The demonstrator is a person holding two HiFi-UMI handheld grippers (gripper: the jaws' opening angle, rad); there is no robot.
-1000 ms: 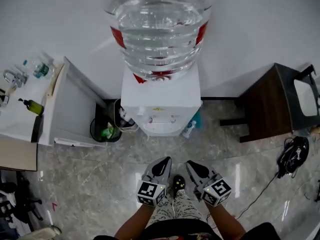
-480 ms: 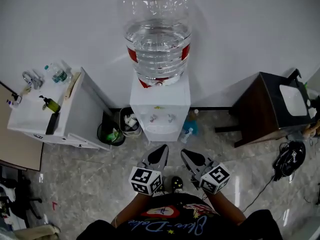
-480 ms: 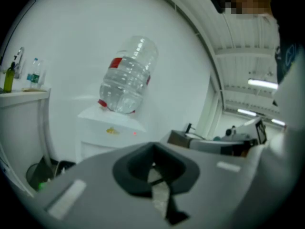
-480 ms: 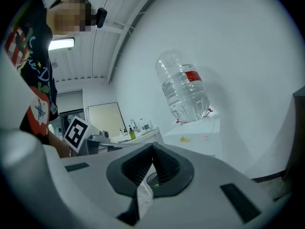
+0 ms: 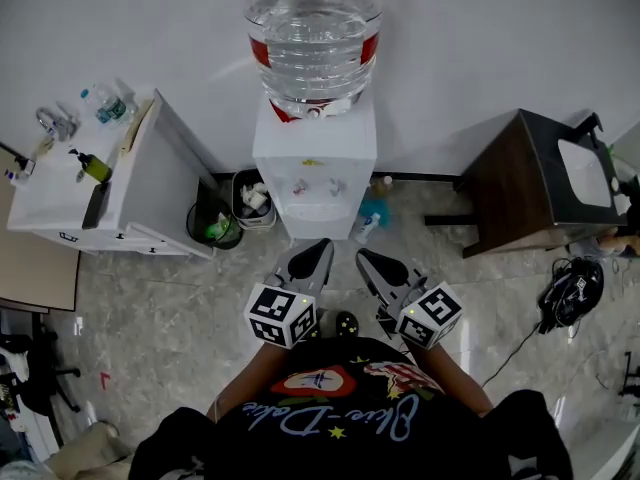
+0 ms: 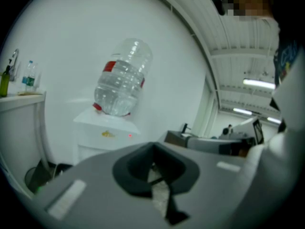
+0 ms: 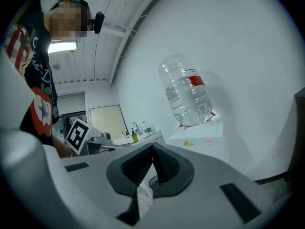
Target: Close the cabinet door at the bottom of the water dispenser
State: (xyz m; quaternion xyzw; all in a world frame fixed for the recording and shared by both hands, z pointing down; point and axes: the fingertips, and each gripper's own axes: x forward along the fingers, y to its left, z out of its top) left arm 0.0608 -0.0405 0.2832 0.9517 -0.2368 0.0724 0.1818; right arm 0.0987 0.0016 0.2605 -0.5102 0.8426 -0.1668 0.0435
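**Q:** Tools first: what does the head view give?

**Me:** My left tool (image 5: 308, 260) and right tool (image 5: 372, 266) sit side by side in front of my chest. Both point at the water dispenser (image 5: 314, 158), near it but apart from it. Its bottle (image 5: 313, 28) stands on top. The cabinet door is low on the dispenser's front, too foreshortened for me to tell how it stands. A black bin (image 5: 214, 228) is just beside the dispenser, with a white table (image 5: 150, 203) further left.

**Q:** And the left gripper view?

**Me:** The left tool (image 6: 154, 162) is clenched, tips together, gripping nothing. The dispenser (image 6: 107, 132) and bottle (image 6: 121, 78) stand beyond it, well apart.

**Q:** The right gripper view?

**Me:** The right tool (image 7: 152, 160) is likewise clenched on nothing. The dispenser (image 7: 202, 135) lies ahead, and my left tool's marker cube (image 7: 77, 133) shows at the left.
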